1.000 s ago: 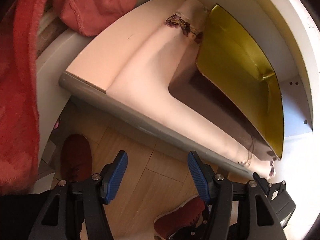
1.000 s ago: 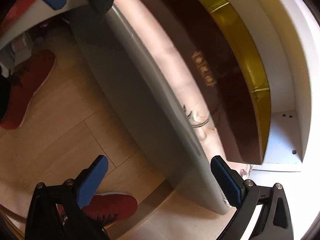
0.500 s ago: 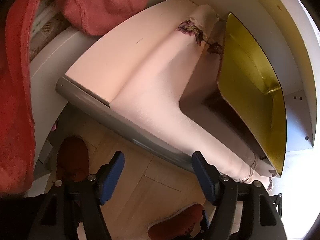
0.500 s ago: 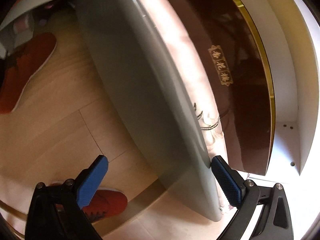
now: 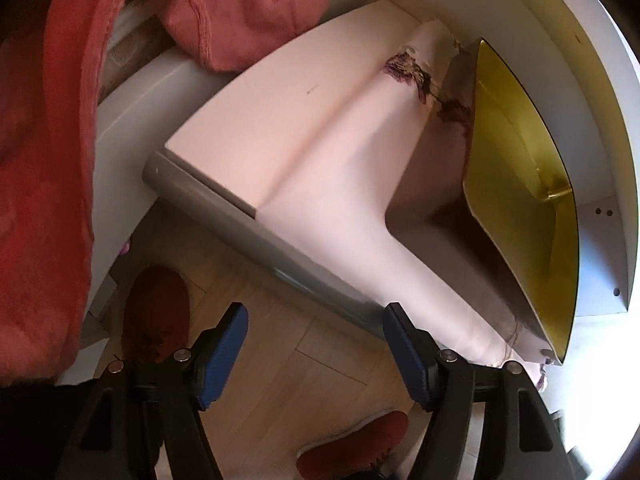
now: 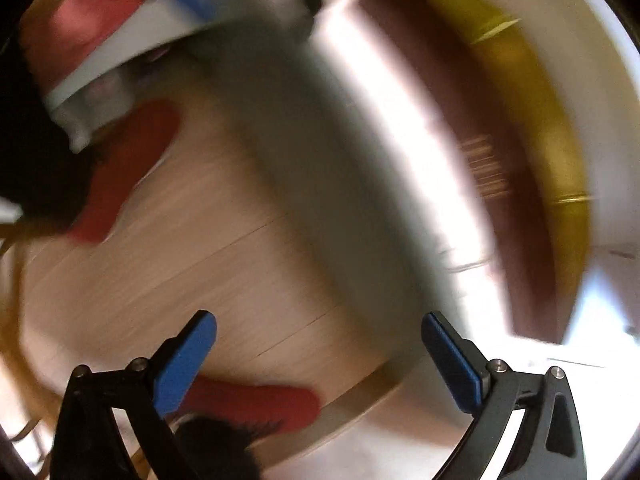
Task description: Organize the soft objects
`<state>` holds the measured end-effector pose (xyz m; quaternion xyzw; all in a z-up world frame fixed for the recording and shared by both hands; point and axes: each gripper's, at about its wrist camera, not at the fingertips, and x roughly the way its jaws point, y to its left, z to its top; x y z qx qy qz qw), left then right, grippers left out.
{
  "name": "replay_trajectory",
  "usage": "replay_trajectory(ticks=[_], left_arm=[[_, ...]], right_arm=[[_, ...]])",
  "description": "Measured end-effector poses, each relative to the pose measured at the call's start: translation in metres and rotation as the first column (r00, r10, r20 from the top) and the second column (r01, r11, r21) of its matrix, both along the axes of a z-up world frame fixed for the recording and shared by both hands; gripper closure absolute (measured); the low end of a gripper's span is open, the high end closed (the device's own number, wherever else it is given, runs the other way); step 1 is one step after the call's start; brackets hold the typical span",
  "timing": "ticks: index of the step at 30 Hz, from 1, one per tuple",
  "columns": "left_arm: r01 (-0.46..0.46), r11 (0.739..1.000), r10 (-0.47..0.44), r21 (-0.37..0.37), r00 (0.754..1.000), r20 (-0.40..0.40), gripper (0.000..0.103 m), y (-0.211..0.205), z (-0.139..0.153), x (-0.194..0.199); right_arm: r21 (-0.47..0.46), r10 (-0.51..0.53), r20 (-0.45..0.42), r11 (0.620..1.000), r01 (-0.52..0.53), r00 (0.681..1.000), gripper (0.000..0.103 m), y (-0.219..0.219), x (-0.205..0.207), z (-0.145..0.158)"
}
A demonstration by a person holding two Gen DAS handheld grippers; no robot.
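You had both hand-held grippers, left (image 5: 314,354) and right (image 6: 320,354), spread wide, holding nothing. I'd have tucked the pink cloth (image 5: 340,184) fully inside the drawer (image 5: 256,232) first.

Below you, the grey-fronted open drawer (image 5: 256,236) juts over the pale wooden plank floor (image 5: 280,364). In it, the folded pale pink cloth (image 5: 352,184) lies along the front, left of the gold-lined brown box (image 5: 520,184). The coral knitted garment (image 5: 240,4) hangs behind, upper left. Your red shoes (image 5: 156,312) stand on the floor.
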<state>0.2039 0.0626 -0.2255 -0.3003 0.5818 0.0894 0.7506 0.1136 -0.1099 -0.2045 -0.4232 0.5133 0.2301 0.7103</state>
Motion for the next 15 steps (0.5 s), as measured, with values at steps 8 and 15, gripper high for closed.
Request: replay_trajectory(ticks=[8,15], left_arm=[[0.027,0.999,-0.027,0.046,1.0,0.008,0.029,-0.005,0.009,0.008],[0.038,0.998,-0.037,0.046,0.999,-0.006,0.024,-0.01,0.014,0.014]], right_arm=[[-0.071,-0.023,0.035,0.997,0.026,0.999,0.0,0.008,-0.001,0.007],[-0.136,0.06,0.016,0.989,-0.057,0.998,0.0,0.015,0.001,0.007]])
